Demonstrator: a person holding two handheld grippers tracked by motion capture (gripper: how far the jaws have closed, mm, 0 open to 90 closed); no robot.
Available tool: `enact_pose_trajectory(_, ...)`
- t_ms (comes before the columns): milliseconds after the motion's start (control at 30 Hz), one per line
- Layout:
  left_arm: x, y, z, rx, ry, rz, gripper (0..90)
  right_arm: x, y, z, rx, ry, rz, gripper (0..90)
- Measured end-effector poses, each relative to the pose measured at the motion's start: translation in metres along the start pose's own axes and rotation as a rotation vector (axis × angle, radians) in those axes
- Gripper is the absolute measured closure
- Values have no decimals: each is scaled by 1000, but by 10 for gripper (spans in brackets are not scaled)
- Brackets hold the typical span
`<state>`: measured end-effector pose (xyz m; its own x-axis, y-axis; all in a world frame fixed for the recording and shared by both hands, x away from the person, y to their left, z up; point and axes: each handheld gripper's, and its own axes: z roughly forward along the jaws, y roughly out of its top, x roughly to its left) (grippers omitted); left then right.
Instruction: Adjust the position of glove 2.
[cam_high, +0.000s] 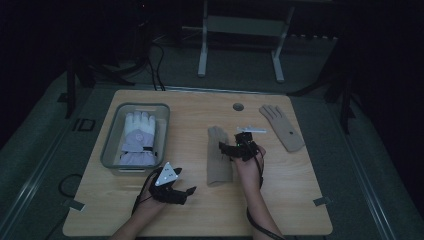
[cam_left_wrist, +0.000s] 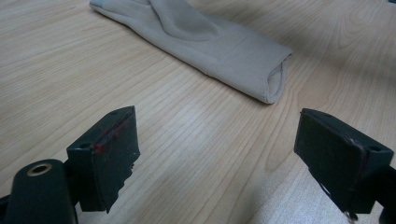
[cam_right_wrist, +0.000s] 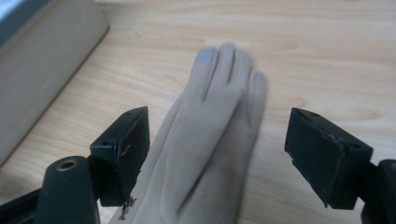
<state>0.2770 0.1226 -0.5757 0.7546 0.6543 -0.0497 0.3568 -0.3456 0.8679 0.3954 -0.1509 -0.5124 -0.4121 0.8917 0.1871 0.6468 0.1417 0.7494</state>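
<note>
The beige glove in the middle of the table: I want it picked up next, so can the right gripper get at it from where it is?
Probably yes. The right gripper hangs open just above the beige glove, jaws either side of it, with nothing between them and the fabric.

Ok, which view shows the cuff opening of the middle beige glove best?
The left gripper view: the glove lies cuff toward the camera, its opening visible. The right gripper view shows its fingers between open jaws; the high view shows it whole but small.
</note>
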Motion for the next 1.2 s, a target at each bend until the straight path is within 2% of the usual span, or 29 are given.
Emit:
enact_pose_trajectory(100,0,0,0,1,-4,0,142,-9,6,-10,4,6,-17,165)
enact_pose_trajectory(167,0,0,0,3,-6,1,142,-18,8,-15,18,-29,-28,152)
enact_pose_trajectory(233,0,0,0,5,-7,1,142,-26,10,-18,34,-38,-35,148)
enact_pose_trajectory(367,0,0,0,5,-8,1,142,-47,12,-27,9,-65,-53,155)
enact_pose_trajectory(567,0,0,0,4,-8,-1,142,-73,17,-37,-12,-57,-82,143)
enact_pose_trajectory(633,0,0,0,4,-13,5,142,-81,19,-39,-13,-46,-67,137)
enact_pose_trajectory(700,0,0,1,3,-15,4,142,-87,21,-41,-9,-75,-70,135)
enact_pose_trajectory(733,0,0,1,5,-14,3,142,-92,22,-43,-6,-63,-76,117)
enact_pose_trajectory(800,0,0,1,5,-14,3,142,-100,22,-45,-6,-51,-72,127)
enact_pose_trajectory(1200,0,1,1,7,-15,3,142,-149,30,-61,2,-113,-79,229)
